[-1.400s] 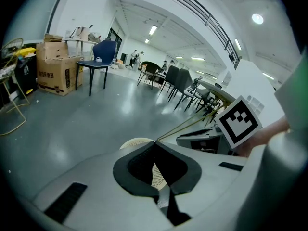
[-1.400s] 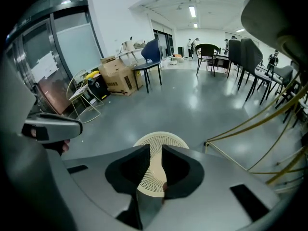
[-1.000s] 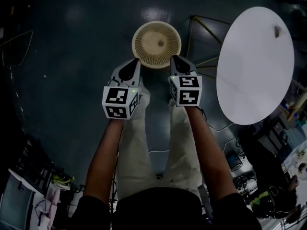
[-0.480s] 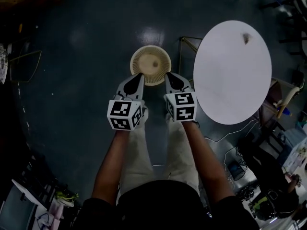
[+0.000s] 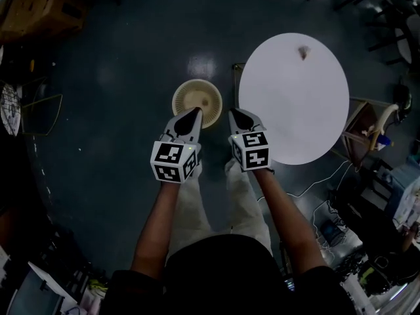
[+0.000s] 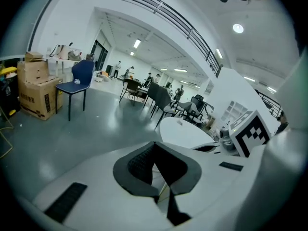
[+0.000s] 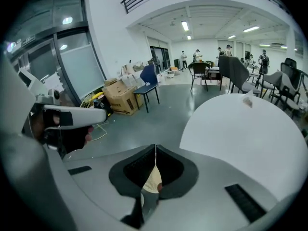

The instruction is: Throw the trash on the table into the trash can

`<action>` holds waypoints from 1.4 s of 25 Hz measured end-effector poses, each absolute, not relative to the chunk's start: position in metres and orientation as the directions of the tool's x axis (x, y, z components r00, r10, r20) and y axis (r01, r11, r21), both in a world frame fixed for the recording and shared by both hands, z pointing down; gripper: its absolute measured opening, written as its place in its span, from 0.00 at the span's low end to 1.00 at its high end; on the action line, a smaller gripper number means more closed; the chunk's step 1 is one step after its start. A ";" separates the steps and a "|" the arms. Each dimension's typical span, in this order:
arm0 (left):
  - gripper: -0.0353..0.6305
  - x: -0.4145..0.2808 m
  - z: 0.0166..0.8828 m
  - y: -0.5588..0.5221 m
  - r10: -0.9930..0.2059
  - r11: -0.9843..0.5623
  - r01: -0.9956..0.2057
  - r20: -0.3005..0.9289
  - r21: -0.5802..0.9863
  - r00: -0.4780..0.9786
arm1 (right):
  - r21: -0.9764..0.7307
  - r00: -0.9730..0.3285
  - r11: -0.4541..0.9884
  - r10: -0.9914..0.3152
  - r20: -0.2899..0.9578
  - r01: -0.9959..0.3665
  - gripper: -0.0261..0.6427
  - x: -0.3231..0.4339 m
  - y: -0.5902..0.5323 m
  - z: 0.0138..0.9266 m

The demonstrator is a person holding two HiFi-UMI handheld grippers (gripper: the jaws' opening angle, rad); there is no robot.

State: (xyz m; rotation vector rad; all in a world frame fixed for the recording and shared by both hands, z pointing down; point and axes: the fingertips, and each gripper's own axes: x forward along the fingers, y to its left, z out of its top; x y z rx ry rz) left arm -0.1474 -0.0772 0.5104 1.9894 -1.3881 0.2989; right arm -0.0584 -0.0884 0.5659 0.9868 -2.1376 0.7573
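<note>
A small crumpled piece of trash [image 5: 303, 52] lies near the far edge of the round white table [image 5: 293, 110]. The beige basket-style trash can [image 5: 197, 100] stands on the dark floor just left of the table. Both grippers are held side by side over the near rim of the can. My left gripper [image 5: 195, 112] is shut with nothing in it, and my right gripper [image 5: 234, 113] is shut and empty too. In the right gripper view the trash [image 7: 248, 100] sits far off on the table [image 7: 240, 143], and the can [image 7: 153, 179] shows below the closed jaws [image 7: 155, 147].
Cardboard boxes [image 5: 39, 5] stand at the far left, and a blue chair [image 6: 79, 83] stands beside boxes [image 6: 36, 88]. Chairs and clutter with cables [image 5: 367, 130] crowd the table's right side. More chairs and distant people fill the hall behind.
The head view has swung: the table and the trash can have slid left and look smaller. Both grippers stayed together, shut, in front of the body.
</note>
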 end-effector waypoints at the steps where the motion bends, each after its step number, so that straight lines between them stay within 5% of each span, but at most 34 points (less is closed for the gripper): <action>1: 0.06 -0.140 0.503 -0.082 -0.736 -0.206 -0.895 0.541 0.396 0.408 | -0.230 -0.498 0.534 -0.436 0.750 -0.814 0.08 -0.051 -0.093 0.560; 14: 0.06 -0.005 0.463 -0.148 -0.702 -0.345 -0.854 0.497 0.389 0.510 | -0.237 -0.402 0.345 -0.563 0.722 -0.908 0.08 0.091 -0.165 0.523; 35: 0.06 0.126 0.512 -0.252 -0.686 -0.356 -0.863 0.528 0.358 0.501 | -0.077 -0.331 0.386 -0.650 0.685 -0.919 0.08 0.215 -0.301 0.547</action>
